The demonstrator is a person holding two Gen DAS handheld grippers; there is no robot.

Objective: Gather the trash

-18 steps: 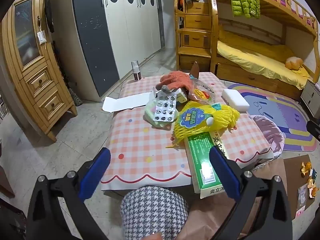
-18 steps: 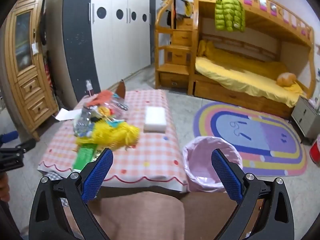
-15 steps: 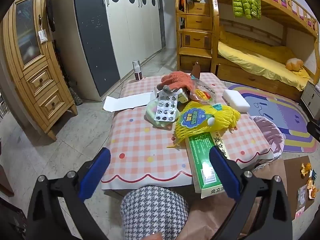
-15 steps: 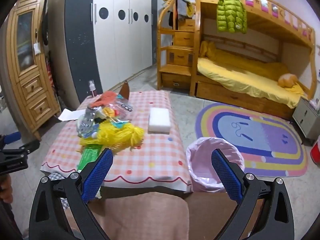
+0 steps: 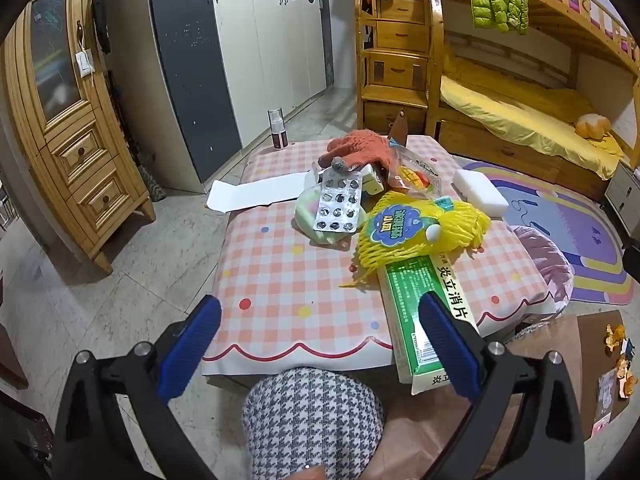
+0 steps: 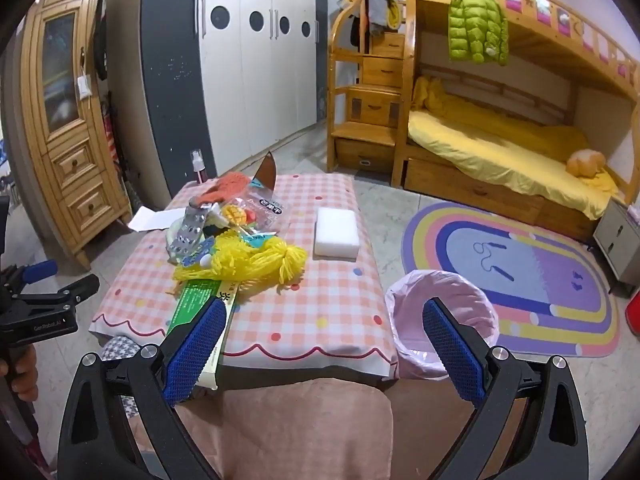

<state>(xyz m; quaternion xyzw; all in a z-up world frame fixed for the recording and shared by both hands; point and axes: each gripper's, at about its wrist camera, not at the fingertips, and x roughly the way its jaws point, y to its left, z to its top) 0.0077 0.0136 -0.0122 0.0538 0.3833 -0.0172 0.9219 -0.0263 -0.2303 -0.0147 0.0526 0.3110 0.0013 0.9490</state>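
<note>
While I hold both tools short of the pink-checked cloth-covered worktop (image 5: pixel 280 280), my left gripper (image 5: pixel 320 344) tilts down at its near edge with blue pads spread wide and nothing between them. My right gripper (image 6: pixel 320 344) is equally wide and empty, aimed between the worktop and the pink-lined round bin (image 6: pixel 440 304) beside it. Trash lies heaped on the worktop: a long green cardboard box (image 5: pixel 412 300) under yellow mesh netting (image 5: pixel 420 232), with a silver blister pack (image 5: pixel 338 206) beyond.
</note>
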